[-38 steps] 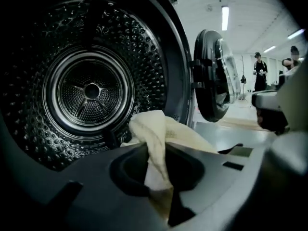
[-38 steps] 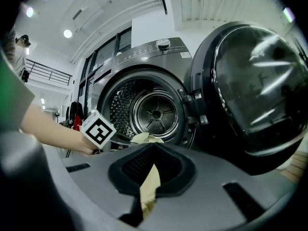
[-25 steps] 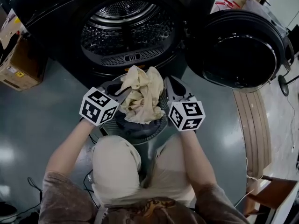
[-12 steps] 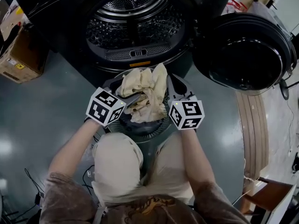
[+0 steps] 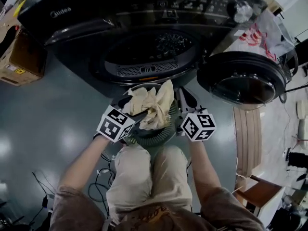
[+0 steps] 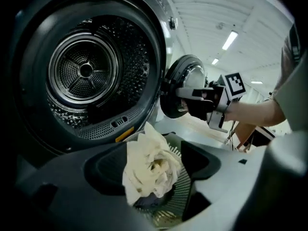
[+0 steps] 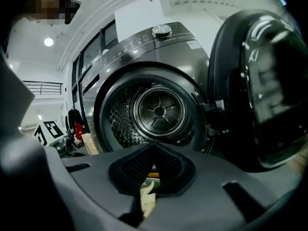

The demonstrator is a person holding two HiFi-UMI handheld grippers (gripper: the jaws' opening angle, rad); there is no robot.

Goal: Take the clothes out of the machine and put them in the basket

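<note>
Cloth [image 5: 153, 105] heaped in basket [image 5: 159, 137] before machine [image 5: 72, 28], basket's depths hidden. Left gripper [image 6: 156, 153] jaws just opened wide, cloth between, unpressed; right gripper [image 7: 154, 150] jaws together, cloth sliver below, grip unclear.

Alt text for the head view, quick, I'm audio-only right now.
A cream cloth lies heaped in a round slatted basket, between the left hand-held gripper, whose jaws have just been opening, and the right hand-held gripper. Beyond stands the dark machine, its door swung open to the right.
</note>
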